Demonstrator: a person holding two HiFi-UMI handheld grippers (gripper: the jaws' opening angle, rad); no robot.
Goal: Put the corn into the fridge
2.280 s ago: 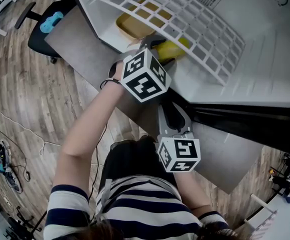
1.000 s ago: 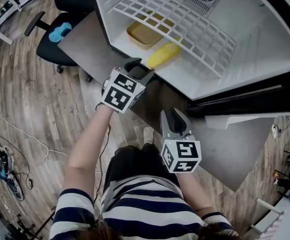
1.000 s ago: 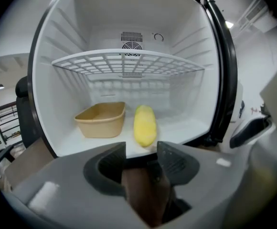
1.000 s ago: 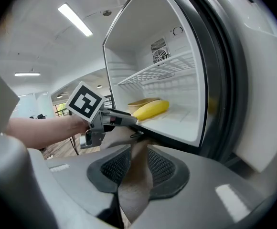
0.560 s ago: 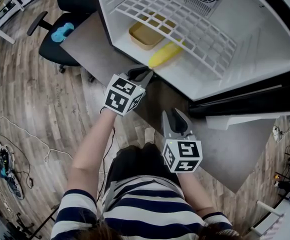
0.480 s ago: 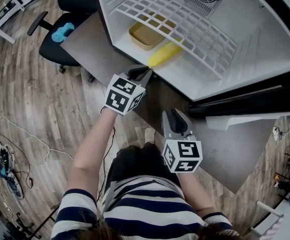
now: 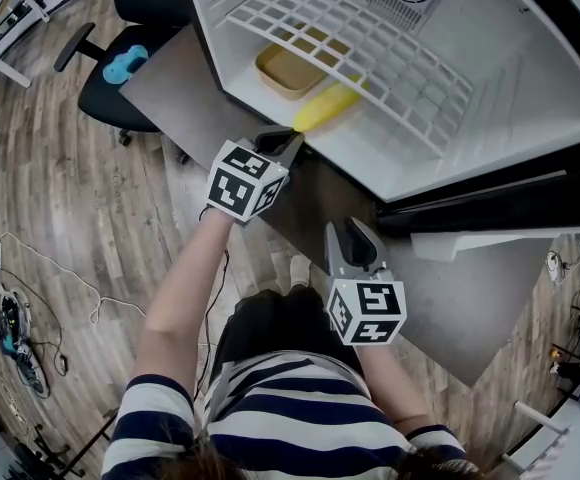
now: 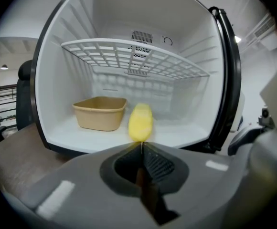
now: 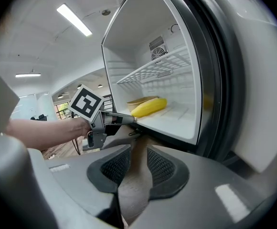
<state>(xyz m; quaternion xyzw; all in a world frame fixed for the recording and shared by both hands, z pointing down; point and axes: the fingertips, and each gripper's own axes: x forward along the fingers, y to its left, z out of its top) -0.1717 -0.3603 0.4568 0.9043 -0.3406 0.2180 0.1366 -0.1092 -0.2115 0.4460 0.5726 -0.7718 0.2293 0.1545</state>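
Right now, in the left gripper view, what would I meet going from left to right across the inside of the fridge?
tan tub → corn → black edge of the fridge

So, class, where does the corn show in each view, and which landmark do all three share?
Head view: corn upper centre, on the fridge floor.
Left gripper view: corn near centre.
Right gripper view: corn near centre.
Shared landmark: tan tub beside it.
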